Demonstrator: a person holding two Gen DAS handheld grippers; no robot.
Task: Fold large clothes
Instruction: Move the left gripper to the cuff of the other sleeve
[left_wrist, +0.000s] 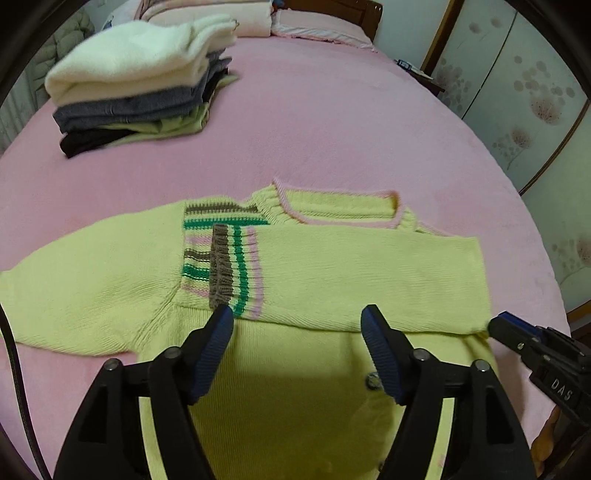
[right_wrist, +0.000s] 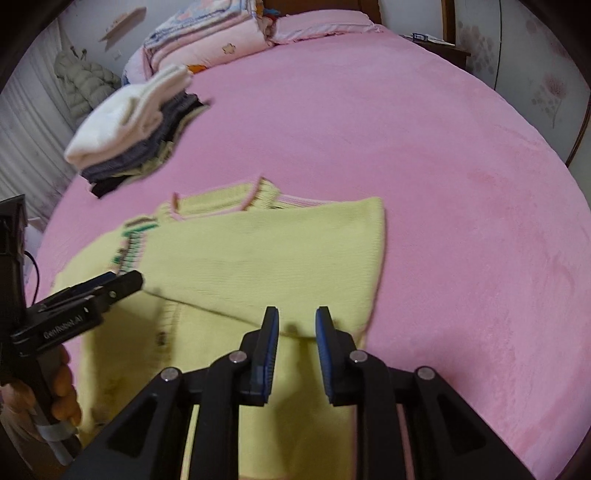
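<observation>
The yellow sweater lies flat on the pink bed, collar at twelve o'clock, hem running out of frame at six, so its long axis runs straight along the line both cameras look. One sleeve is folded across the chest, striped cuff sitting left of centre; the other sleeve sprawls out flat toward nine o'clock, and that, by my reading, is the piece waiting to be folded in. The left hand-held gripper hovers right over the chest, jaws spread wide with nothing between them, and it is plainly the nearer one to that loose sleeve. The right hand-held gripper sits over the sweater's three o'clock edge, jaws drawn close with a slim gap, gripping nothing that I can see. Off at ten o'clock, well apart, stands a stack of folded clothes. The hem is cut off by the gripper bodies, the right view is smeared with blur, and a dark speck by the left gripper's finger is too small to name.
</observation>
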